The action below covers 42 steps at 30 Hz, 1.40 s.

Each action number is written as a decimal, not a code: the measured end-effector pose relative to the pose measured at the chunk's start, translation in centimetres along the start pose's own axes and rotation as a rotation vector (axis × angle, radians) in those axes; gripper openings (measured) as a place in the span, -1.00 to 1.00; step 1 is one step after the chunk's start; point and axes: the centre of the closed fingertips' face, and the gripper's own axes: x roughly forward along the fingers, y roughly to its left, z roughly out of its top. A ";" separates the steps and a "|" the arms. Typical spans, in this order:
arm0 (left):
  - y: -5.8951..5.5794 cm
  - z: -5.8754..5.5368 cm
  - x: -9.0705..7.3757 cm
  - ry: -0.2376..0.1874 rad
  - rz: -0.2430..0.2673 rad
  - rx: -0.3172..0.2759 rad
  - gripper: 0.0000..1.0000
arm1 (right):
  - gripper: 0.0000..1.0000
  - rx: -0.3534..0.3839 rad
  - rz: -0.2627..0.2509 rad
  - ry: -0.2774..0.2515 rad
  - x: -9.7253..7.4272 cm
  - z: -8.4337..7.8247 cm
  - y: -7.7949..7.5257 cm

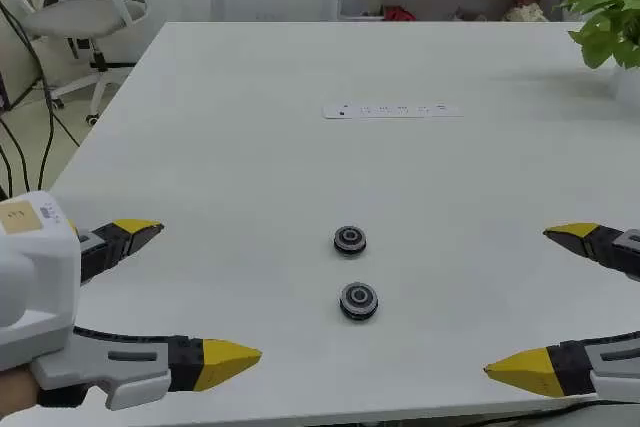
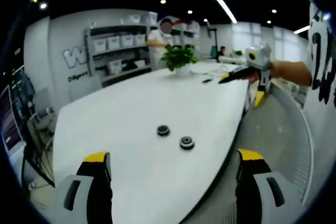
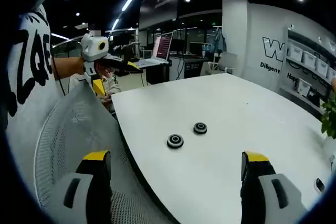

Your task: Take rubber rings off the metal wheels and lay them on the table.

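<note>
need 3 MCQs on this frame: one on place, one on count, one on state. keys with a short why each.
1. Where do the metal wheels lie with respect to the left gripper and the right gripper?
A. In the left gripper's jaws
B. On the table, between the two grippers
C. In the right gripper's jaws

2. How many wheels are on the table?
A. One
B. Two
C. Four

3. How do the grippers' jaws stand?
A. Both shut
B. Left shut, right open
C. Both open, holding nothing

Key: 1 B, the head view shows them flat on the tabletop, apart from both grippers. 2 B, two wheels show in all three views. 3 C, each gripper view shows its yellow-tipped jaws spread wide with nothing between them.
</note>
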 end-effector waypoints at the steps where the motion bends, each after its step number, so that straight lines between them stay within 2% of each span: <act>1: 0.1 0.0 0.0 0.001 0.000 0.001 1.00 | 1.00 0.013 0.000 -0.011 -0.1 0.1 0.0; 6: 0.7 -0.2 0.2 -0.002 0.000 0.004 1.00 | 1.00 0.028 -0.023 -0.004 -0.3 -0.4 -0.9; 12: 1.4 -0.5 0.1 -0.009 0.018 -0.009 1.00 | 1.00 0.012 0.004 0.010 0.6 -0.6 -1.0; 16: 1.5 -0.7 0.2 0.007 0.015 0.000 1.00 | 1.00 0.010 0.004 0.000 0.7 -0.3 -1.2; 20: 1.7 -0.3 0.0 -0.005 0.021 0.001 1.00 | 1.00 -0.005 0.016 0.012 0.9 -0.4 -1.1; 29: 2.1 -0.4 0.0 -0.002 0.029 0.000 1.00 | 1.00 -0.007 0.015 0.012 0.9 -0.4 -1.2; 42: 1.8 -0.6 0.3 0.001 0.010 0.005 1.00 | 1.00 0.003 -0.002 0.012 0.3 -0.8 -0.8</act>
